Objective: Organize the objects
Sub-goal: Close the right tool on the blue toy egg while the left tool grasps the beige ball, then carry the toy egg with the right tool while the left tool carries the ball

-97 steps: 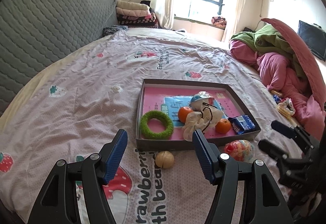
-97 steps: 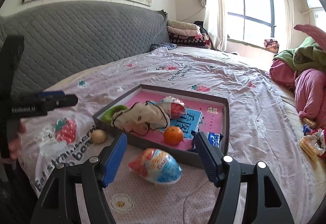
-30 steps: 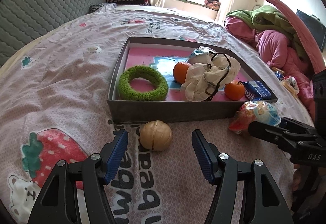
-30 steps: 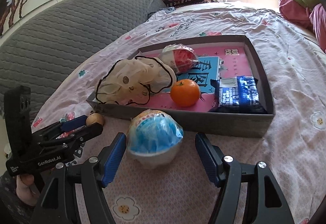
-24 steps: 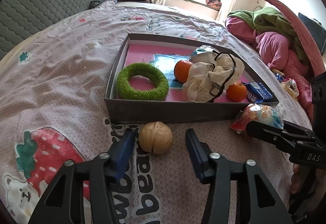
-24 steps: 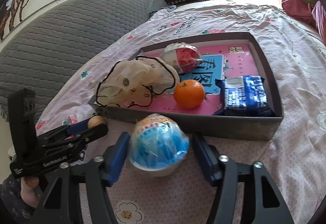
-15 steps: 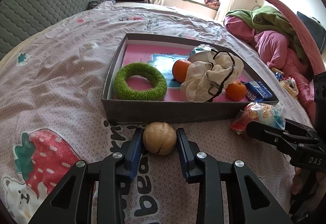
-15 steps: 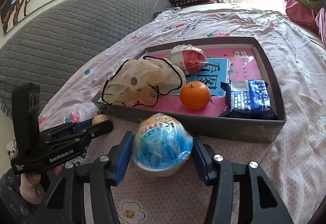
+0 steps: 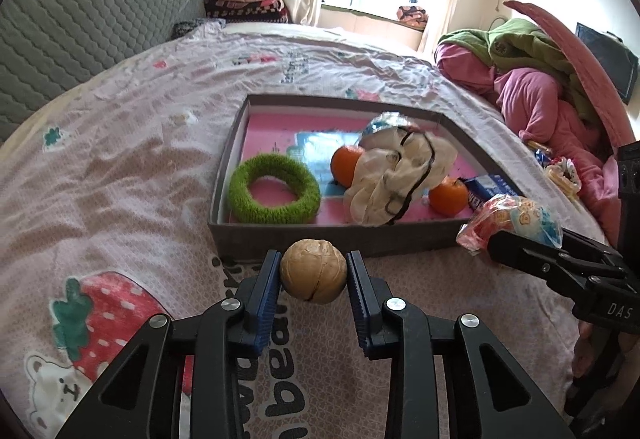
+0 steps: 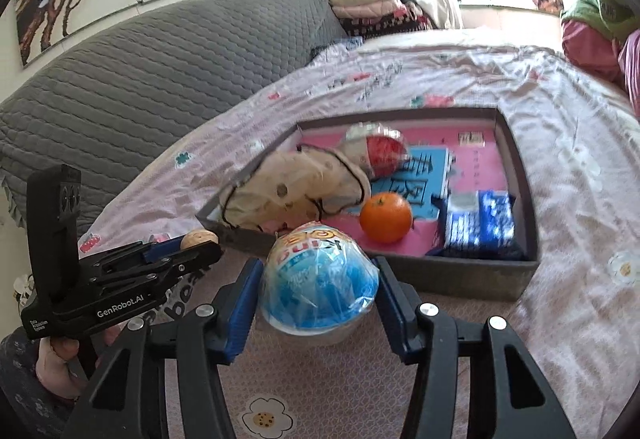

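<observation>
My left gripper (image 9: 313, 271) is shut on a tan walnut (image 9: 313, 276), held above the bedsheet just in front of the grey tray (image 9: 320, 237). My right gripper (image 10: 318, 279) is shut on a blue wrapped egg toy (image 10: 319, 283), near the tray's front wall (image 10: 460, 273). The toy also shows at the right of the left wrist view (image 9: 516, 217). The tray holds a green fuzzy ring (image 9: 274, 188), two oranges (image 9: 346, 171) (image 9: 449, 195), a cream scrunchie (image 9: 396, 181), a wrapped ball (image 10: 380, 149) and a blue snack pack (image 10: 478, 225).
The tray lies on a pink printed bedsheet (image 9: 120, 159). A grey quilted headboard (image 10: 140, 79) runs along the left. A heap of pink and green bedding (image 9: 540, 79) lies at the right. Small snack packets (image 9: 560, 171) lie by that heap.
Both grippers moved down to their objects and closed: the left on the walnut, the right on the egg toy. Both objects now sit lifted slightly off the sheet.
</observation>
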